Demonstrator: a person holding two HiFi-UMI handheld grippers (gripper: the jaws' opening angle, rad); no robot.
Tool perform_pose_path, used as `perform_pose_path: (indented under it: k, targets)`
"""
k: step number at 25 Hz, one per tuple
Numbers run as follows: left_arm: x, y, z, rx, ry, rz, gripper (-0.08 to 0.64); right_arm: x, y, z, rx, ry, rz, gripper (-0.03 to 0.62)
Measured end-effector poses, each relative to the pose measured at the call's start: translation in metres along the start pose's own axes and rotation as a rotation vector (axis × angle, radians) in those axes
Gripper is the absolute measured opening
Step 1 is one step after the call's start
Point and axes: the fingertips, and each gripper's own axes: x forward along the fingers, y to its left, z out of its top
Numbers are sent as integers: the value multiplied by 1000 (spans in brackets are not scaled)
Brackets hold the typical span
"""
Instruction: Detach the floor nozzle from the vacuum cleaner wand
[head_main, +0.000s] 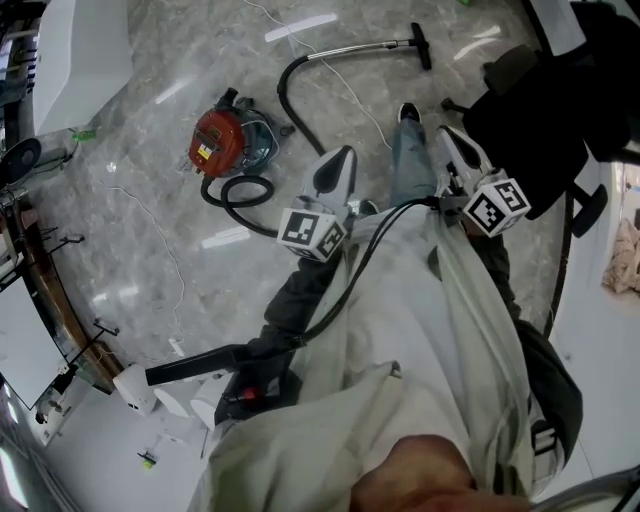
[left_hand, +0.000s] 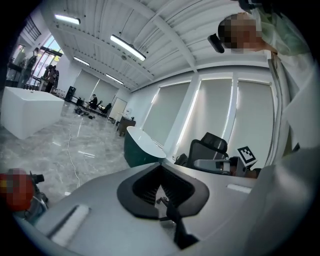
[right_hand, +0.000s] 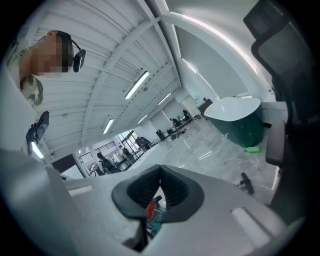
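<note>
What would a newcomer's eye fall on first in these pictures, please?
Probably the red canister vacuum cleaner on the grey marble floor, upper left in the head view, its black hose curving to the wand and floor nozzle at the top. Nearer the camera, the left tool and right tool hang side by side, both shut and empty.
</note>
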Motion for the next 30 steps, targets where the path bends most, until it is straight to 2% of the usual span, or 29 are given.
perform_pose_path:
  k: [4, 10, 14, 18, 22, 26, 27, 30]
  targets:
    - [88, 24, 21, -14, 19, 40, 4, 67, -51, 47, -18, 72, 48, 3]
    - [199, 23, 47, -30, 33, 4, 5, 130, -125, 106, -45, 160, 83, 3]
    - [237, 43, 55, -67, 43, 28, 5, 162, -169, 123, -4, 169, 47, 3]
    - [251, 83, 62, -109, 61, 46, 5, 191, -191, 116, 14, 163, -11, 2]
    - [267, 143, 54, -137, 97, 50, 5, 230, -227, 86, 93, 128, -110, 3]
    - [293, 206, 25, -147, 124, 71, 5, 275, -306, 7, 242, 115, -197, 29]
    - [299, 218, 16, -159, 118, 79, 5, 289, -331, -17, 287, 110, -210, 47]
    - [320, 247, -22, -187, 101, 70, 5, 328, -419, -95, 436, 68, -260, 169]
